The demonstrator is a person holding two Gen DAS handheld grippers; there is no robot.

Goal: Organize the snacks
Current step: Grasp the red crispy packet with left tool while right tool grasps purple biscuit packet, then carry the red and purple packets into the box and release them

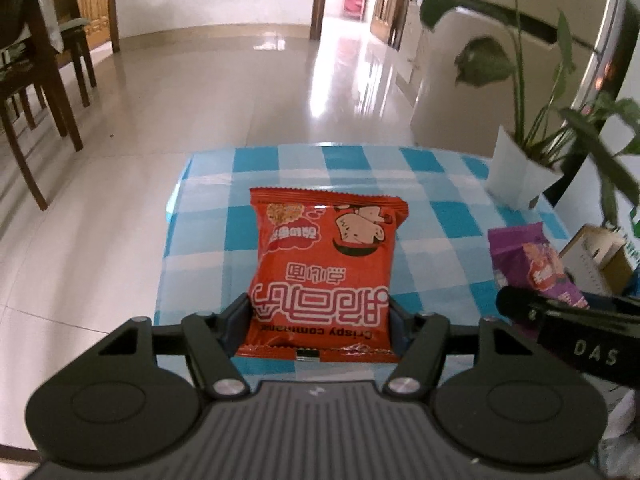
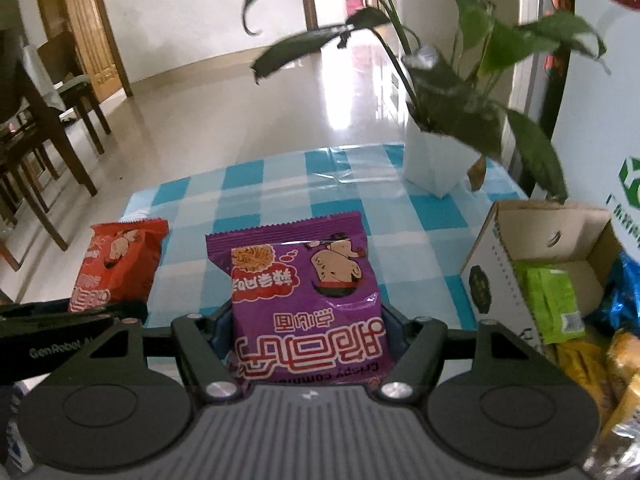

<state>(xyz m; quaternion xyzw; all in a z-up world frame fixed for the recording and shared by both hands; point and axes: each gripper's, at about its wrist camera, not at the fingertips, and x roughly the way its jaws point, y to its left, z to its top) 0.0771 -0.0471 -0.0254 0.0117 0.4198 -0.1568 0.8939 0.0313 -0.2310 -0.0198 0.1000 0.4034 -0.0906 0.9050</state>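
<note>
In the left wrist view my left gripper (image 1: 319,318) is shut on a red snack packet (image 1: 326,264), its pads pressing both lower sides; the packet is held above the blue checked tablecloth (image 1: 436,220). In the right wrist view my right gripper (image 2: 306,328) is shut on a purple snack packet (image 2: 300,292) the same way. Each view shows the other gripper's packet too: the purple packet (image 1: 528,264) at the right, the red packet (image 2: 116,264) at the left. An open cardboard box (image 2: 500,264) at the right holds a green packet (image 2: 554,300).
A white pot with a leafy plant (image 2: 434,160) stands at the back right of the table. Yellow and blue packets (image 2: 616,352) lie by the box. Wooden chairs (image 1: 36,92) stand on the tiled floor to the left; the table's far edge (image 1: 320,148) is near.
</note>
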